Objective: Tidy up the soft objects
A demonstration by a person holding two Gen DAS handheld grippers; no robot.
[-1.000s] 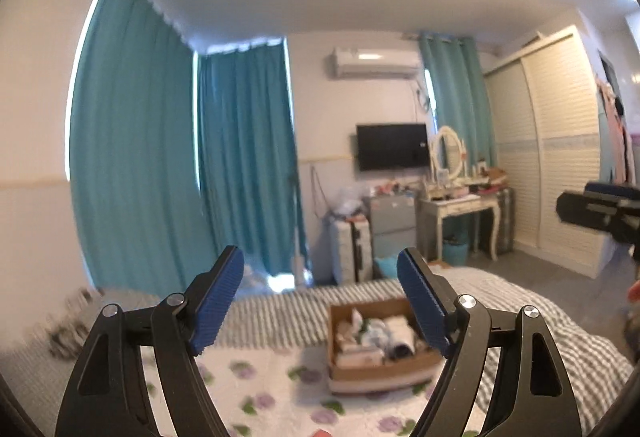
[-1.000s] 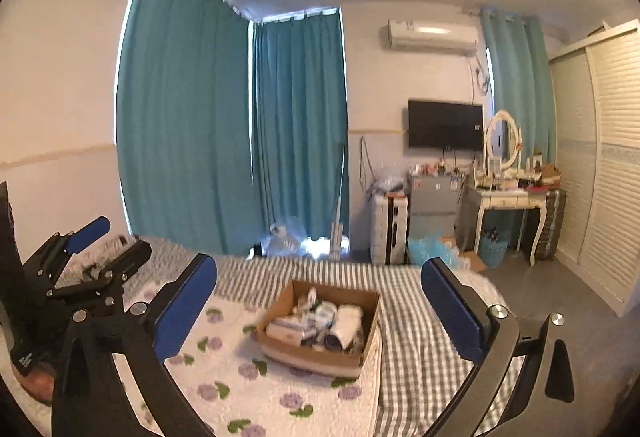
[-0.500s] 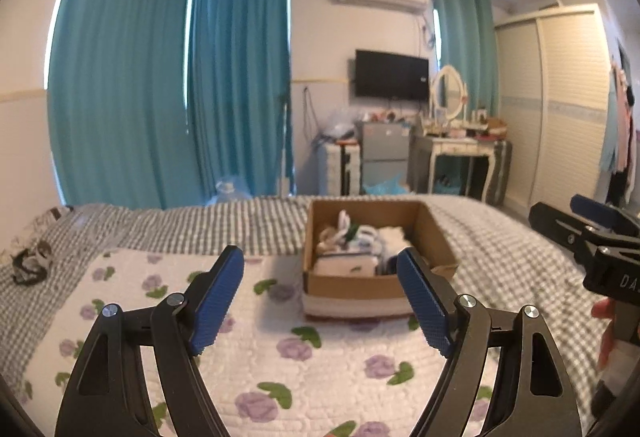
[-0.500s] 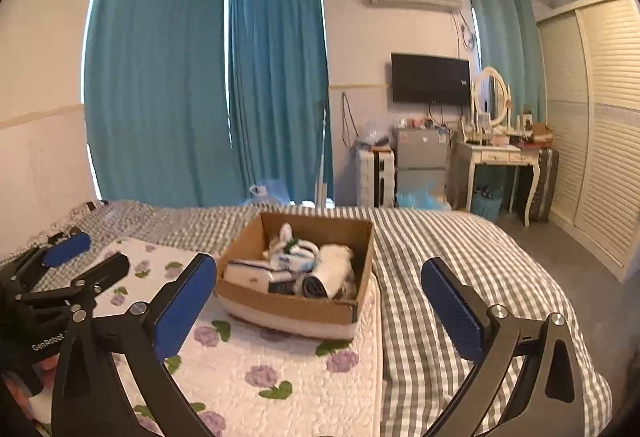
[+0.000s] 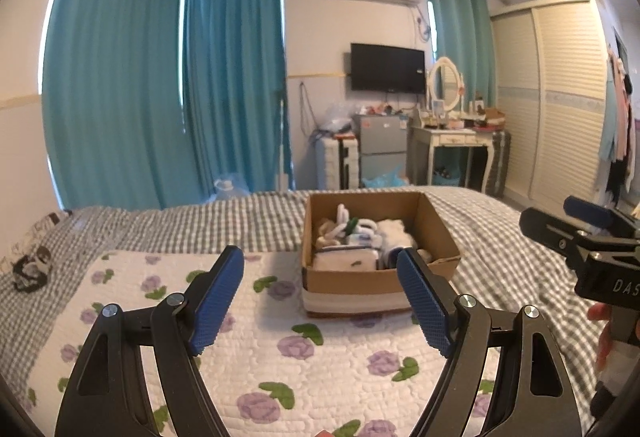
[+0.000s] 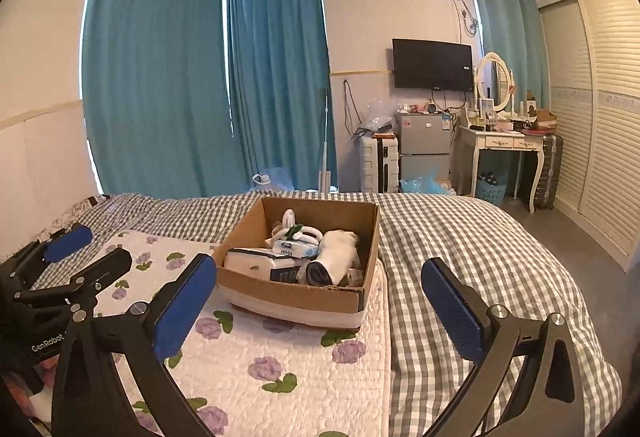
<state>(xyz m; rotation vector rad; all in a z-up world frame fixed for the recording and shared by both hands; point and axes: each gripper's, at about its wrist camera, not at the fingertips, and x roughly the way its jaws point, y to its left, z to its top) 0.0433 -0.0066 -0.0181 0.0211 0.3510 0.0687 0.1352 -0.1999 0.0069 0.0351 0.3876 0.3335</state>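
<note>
An open cardboard box [image 5: 436,225] [image 6: 372,233] sits on the bed, at the far edge of a white floral quilt [image 5: 260,337] [image 6: 280,369]. It holds several soft things: a rolled white towel [image 6: 338,255], tissue packs [image 6: 260,264] and a white plush toy [image 6: 289,223]. My left gripper [image 5: 320,297] is open and empty, above the quilt, short of the box. My right gripper [image 6: 318,303] is open and empty, near the box's front right. Each gripper shows at the edge of the other's view.
The bed has a grey checked cover [image 6: 460,237]. A dark and white crumpled item [image 5: 32,269] lies at the bed's left end. Beyond the bed stand teal curtains [image 5: 160,97], a small fridge [image 6: 424,145], a dressing table [image 6: 504,145] and a wardrobe [image 6: 600,109].
Both cameras have tilted down and come closer to the bed. The box now looks larger and nearer. Both grippers stay open.
</note>
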